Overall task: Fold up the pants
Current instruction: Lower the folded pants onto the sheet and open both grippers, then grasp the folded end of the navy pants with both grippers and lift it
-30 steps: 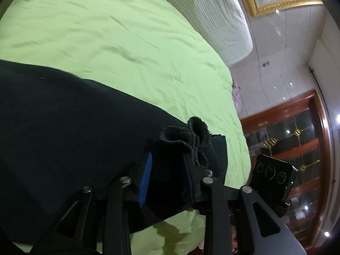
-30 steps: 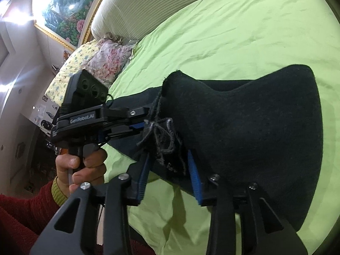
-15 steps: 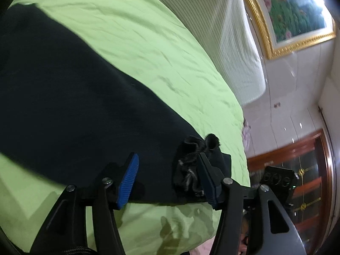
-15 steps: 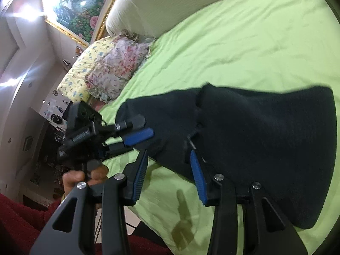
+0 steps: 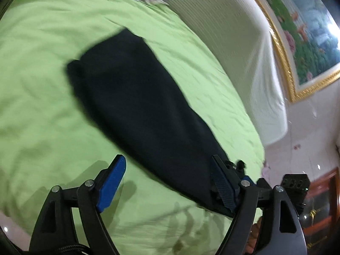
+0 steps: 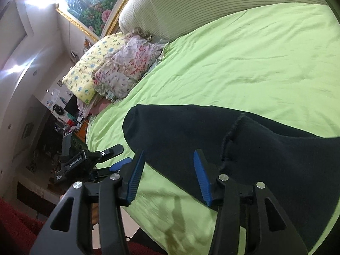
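With both the left gripper (image 5: 167, 182) and right gripper (image 6: 169, 178) just opened and empty, the black pants (image 5: 136, 106) lie mid-frame on the green bed (image 5: 42, 116), where a careless regrasp could rumple the fold.

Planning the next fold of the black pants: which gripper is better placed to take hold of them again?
Probably the right gripper: its open jaws sit over the near edge of the pants. The left gripper has just been opening, and its jaws mostly frame bare green sheet.
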